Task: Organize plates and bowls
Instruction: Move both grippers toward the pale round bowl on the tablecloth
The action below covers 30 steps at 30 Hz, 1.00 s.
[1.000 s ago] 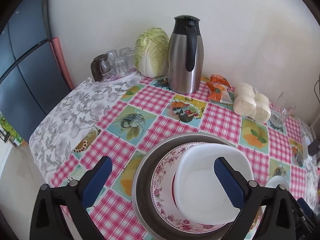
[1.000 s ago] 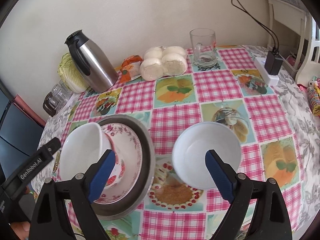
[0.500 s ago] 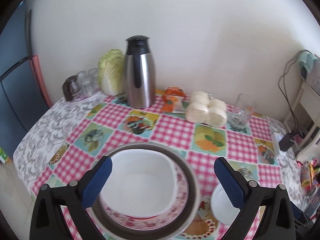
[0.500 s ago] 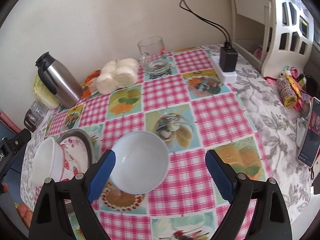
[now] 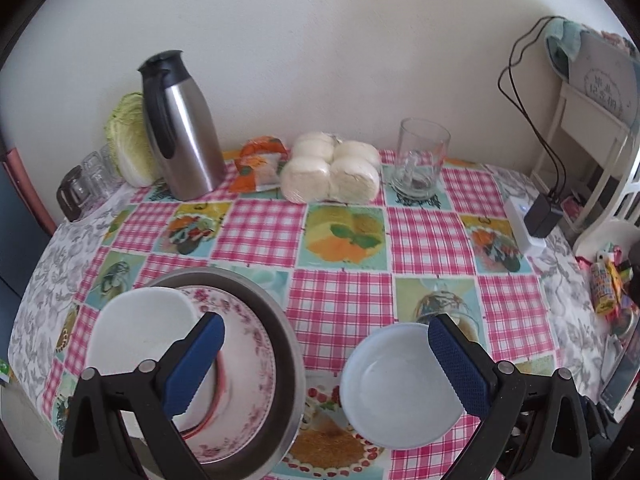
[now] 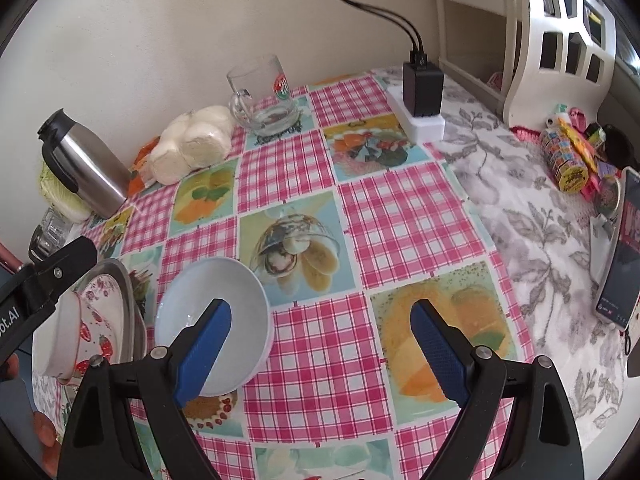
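Note:
A steel tray (image 5: 256, 292) holds a floral plate (image 5: 248, 332), and a white bowl with a strawberry pattern (image 5: 136, 332) sits on the plate. A plain white bowl (image 5: 396, 388) stands alone on the checked cloth to the right. My left gripper (image 5: 326, 364) is open above the gap between the stack and the lone bowl. My right gripper (image 6: 320, 356) is open and empty, with the lone bowl (image 6: 216, 316) behind its left finger. The stack (image 6: 100, 320) is at the right wrist view's left edge.
At the back are a steel thermos (image 5: 180, 128), a cabbage (image 5: 128, 140), small glasses (image 5: 84, 184), wrapped buns (image 5: 332, 172), a snack packet (image 5: 260, 164) and a glass mug (image 5: 420, 160). A power strip with charger (image 6: 420, 96), candy tubes (image 6: 564, 160) and a phone (image 6: 624, 256) lie right.
Both grippers have swung to the right. The left gripper's view moved off the stacked bowl toward the lone white bowl. The right gripper's view moved past that bowl toward the table's right side.

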Motion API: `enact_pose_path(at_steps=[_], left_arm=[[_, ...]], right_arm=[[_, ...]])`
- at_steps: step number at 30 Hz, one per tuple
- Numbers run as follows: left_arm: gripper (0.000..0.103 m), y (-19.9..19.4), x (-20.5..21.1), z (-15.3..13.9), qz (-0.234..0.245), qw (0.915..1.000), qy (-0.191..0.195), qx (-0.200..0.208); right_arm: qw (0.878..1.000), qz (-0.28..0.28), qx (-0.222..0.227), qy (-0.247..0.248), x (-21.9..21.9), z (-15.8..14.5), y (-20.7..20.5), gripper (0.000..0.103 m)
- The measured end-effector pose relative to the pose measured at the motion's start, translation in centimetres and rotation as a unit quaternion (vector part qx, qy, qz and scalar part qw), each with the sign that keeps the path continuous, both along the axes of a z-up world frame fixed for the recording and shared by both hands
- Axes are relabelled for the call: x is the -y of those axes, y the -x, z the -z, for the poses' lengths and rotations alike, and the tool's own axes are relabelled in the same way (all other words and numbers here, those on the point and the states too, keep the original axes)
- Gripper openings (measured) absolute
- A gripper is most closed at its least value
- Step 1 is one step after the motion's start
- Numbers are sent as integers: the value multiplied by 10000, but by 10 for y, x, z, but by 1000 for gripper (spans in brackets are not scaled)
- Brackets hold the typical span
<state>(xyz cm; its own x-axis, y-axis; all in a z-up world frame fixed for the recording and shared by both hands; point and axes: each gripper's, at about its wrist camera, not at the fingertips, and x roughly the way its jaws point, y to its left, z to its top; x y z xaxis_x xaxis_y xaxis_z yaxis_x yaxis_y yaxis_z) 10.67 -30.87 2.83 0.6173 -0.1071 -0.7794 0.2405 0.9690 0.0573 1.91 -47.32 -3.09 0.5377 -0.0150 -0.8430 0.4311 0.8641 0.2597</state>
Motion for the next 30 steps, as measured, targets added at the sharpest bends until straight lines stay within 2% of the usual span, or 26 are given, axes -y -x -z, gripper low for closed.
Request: enact_pose_path(at_steps=[7,12,21,27,30], left_arm=[[103,-7,15,20,144,9995,-231,-142],[95,-13,20,32,195,9988,-377,-262],[89,-21,19,50,183,9977,-474,-458],[79,-23,20,60,234,9970,-459,-586],[70,-24,20,65,272,9964,-430,-673]], right_arm=[[9996,-34,-264,-132,3,27,-6,92],[9994,-125,-246,-207,0,29,-8,92],[9987,-254,-269,-337,-10,38,-14,91],[9979,-276,-425,-404,-13,54,-19,90],[9974,-283,-479,-452,-14,61,-21,80]])
